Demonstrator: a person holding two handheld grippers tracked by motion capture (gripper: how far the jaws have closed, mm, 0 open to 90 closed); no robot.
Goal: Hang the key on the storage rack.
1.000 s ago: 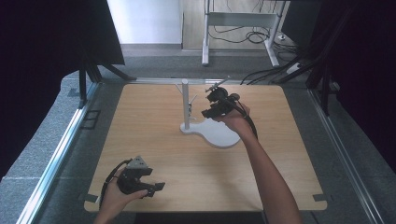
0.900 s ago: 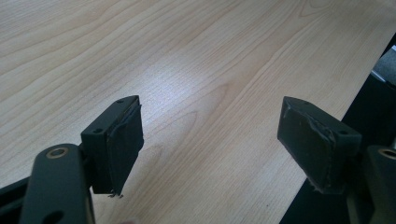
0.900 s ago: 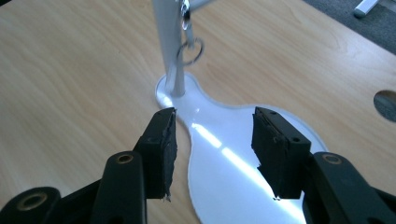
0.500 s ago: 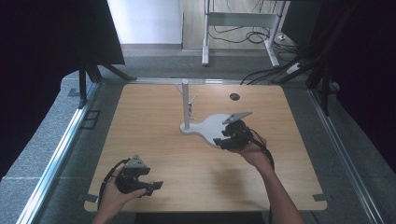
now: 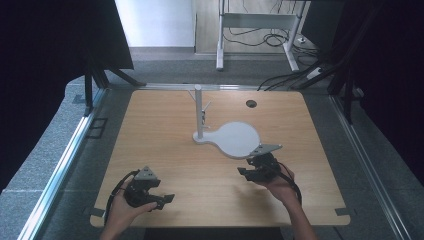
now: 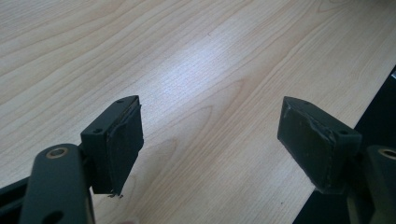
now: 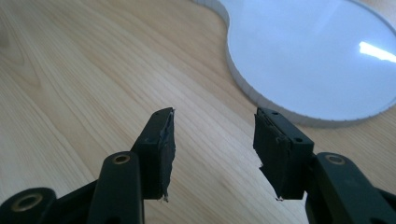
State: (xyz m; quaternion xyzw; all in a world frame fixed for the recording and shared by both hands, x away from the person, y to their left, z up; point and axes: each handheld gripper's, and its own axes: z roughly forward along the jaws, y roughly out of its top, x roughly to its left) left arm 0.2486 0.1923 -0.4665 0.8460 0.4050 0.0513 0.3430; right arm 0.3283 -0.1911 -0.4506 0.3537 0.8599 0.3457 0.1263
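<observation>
High view: left gripper (image 5: 167,198) and right gripper (image 5: 242,171) gape empty (the left wider) over the table (image 5: 165,145).

On the desk (image 5: 165,140) in front of me, a stand (image 5: 227,135) sits near the middle, its upright post (image 5: 199,110) at the left end of its flat base. My right hand-held gripper (image 5: 250,172) is just before that base's round part, toward the desk's right side. My left hand-held gripper (image 5: 162,199) is well apart from it, near the front left edge.
</observation>
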